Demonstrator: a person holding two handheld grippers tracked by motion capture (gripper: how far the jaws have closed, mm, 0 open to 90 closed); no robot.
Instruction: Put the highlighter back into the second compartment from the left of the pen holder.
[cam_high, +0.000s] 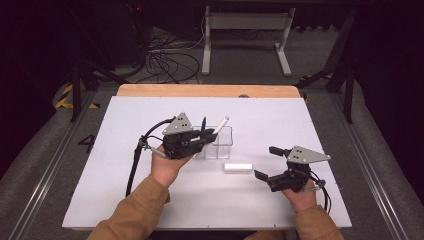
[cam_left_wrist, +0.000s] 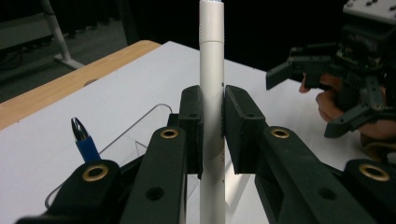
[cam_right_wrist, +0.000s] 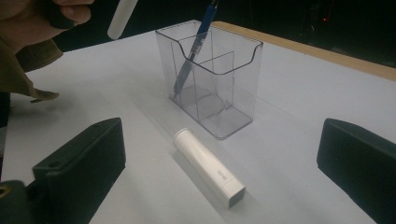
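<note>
Left gripper view shows the white pen (cam_left_wrist: 211, 93) clamped upright between the left tongs (cam_left_wrist: 212, 126), held above the clear holder (cam_right_wrist: 210, 74). Inside that holder a blue pen (cam_right_wrist: 194, 51) leans. Just in front of the holder, a white tube (cam_right_wrist: 208, 165) lies on the table (cam_high: 150, 200). Nearer the person than the holder, the right tongs (cam_high: 267, 162) stand wide apart, empty.

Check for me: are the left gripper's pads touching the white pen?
Touching. In the left gripper view both pads of the left gripper press flat against the upright white pen, with no gap on either side.
</note>
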